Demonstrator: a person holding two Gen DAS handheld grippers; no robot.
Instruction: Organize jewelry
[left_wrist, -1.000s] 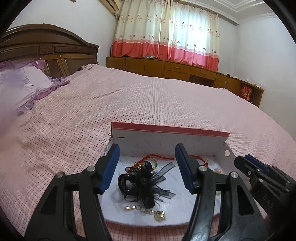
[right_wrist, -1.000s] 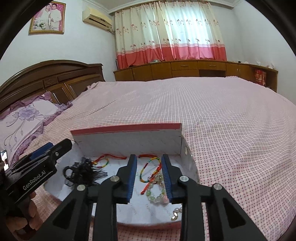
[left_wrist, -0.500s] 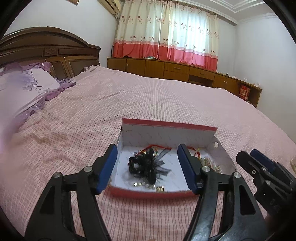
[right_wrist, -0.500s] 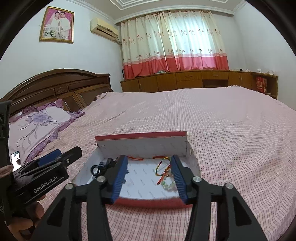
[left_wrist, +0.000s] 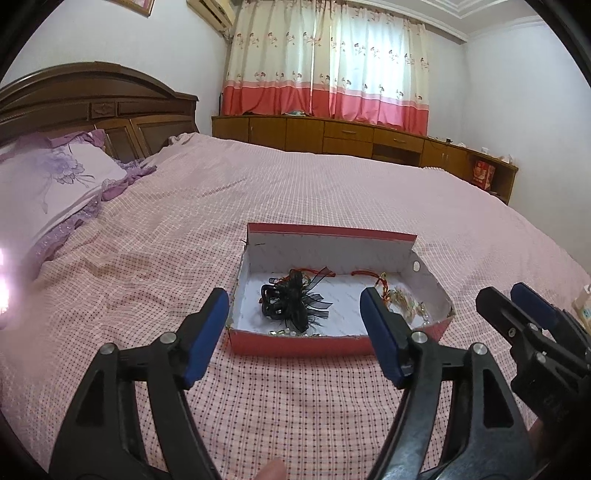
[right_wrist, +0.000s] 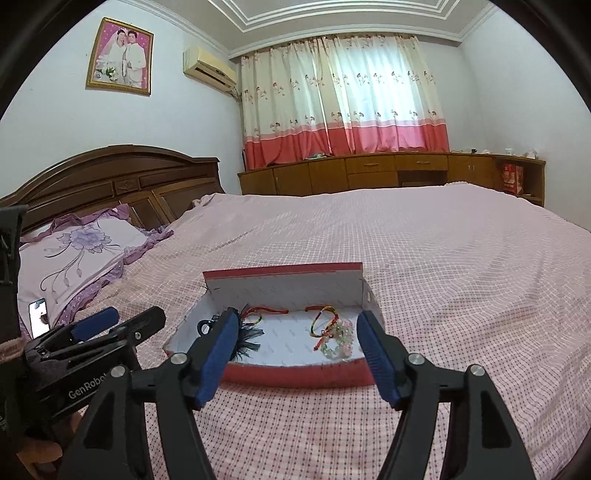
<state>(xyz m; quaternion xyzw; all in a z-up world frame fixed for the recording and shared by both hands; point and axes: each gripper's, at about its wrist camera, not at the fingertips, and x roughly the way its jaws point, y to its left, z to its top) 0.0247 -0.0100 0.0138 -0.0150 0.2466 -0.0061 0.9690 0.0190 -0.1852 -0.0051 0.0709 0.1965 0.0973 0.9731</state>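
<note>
A red shoebox lid with a white inside (left_wrist: 332, 245) (right_wrist: 284, 286) lies on the pink bed. In it lie a black ribbon hair bow (left_wrist: 293, 304) (right_wrist: 247, 334), red and multicoloured string bracelets (right_wrist: 323, 317) (left_wrist: 380, 282), a pale bead bracelet (right_wrist: 338, 341) and small gold and pearl pieces (left_wrist: 408, 304). My left gripper (left_wrist: 295, 332) is open and empty, held above the bed in front of the box. My right gripper (right_wrist: 295, 350) is open and empty, also in front of the box. Each gripper shows at the edge of the other's view.
The pink checked bedspread (left_wrist: 295, 406) stretches all around the box. A purple flowered pillow (right_wrist: 81, 251) and a phone (right_wrist: 38, 317) lie at the left by the wooden headboard (right_wrist: 110, 177). Low wooden cabinets (right_wrist: 388, 173) stand under the curtains.
Both grippers have pulled back from over the box towards me. The right gripper, nearly shut around the bead bracelet a second ago, has opened wide and left it in the box.
</note>
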